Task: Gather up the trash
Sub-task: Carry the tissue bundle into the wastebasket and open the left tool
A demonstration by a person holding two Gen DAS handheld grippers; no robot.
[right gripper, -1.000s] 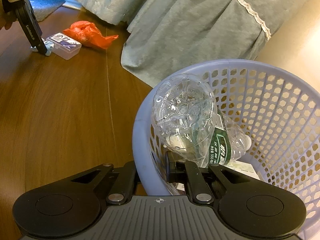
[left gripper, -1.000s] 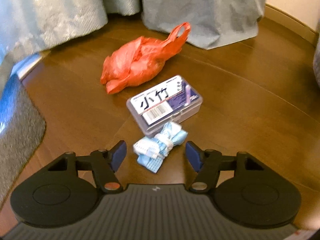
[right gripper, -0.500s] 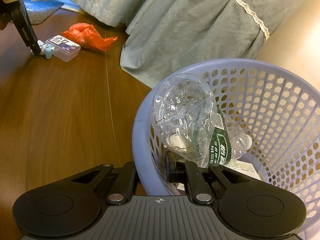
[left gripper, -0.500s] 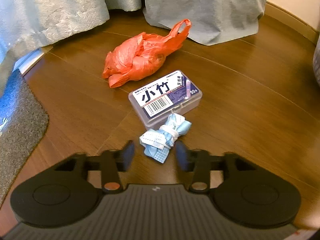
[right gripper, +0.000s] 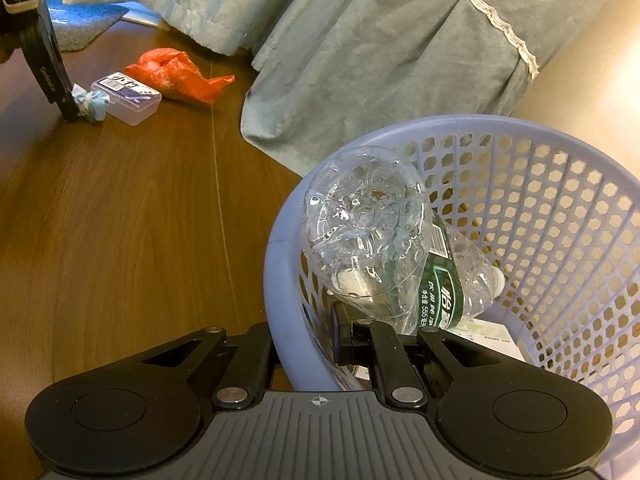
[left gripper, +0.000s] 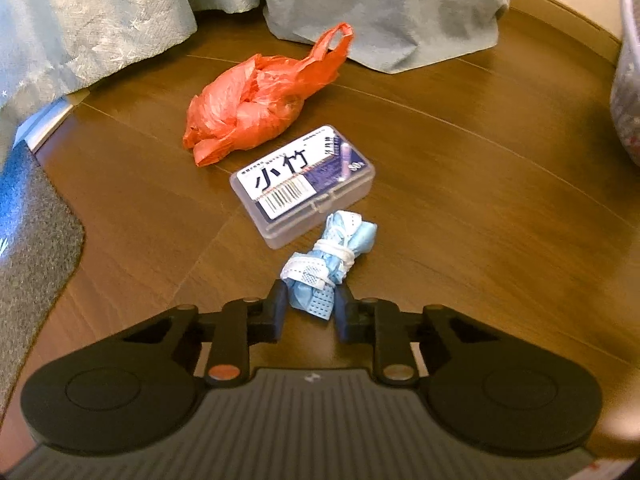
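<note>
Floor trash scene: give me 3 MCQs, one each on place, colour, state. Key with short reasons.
1. Where does the clear plastic box lie?
A. between the crumpled bag and the rolled face mask
B. inside the basket
C. on the grey rug

2. What colour is the crumpled bag?
A. green
B. orange-red
C. black

3. What is the left gripper doing?
A. wide open above the box
B. closed on the near end of the face mask
C. gripping the basket rim

Key:
1 A, the left wrist view shows bag, box and mask in a row on the wooden floor.
2 B, both views show it orange-red.
3 B, its fingers press the mask's end from both sides.
</note>
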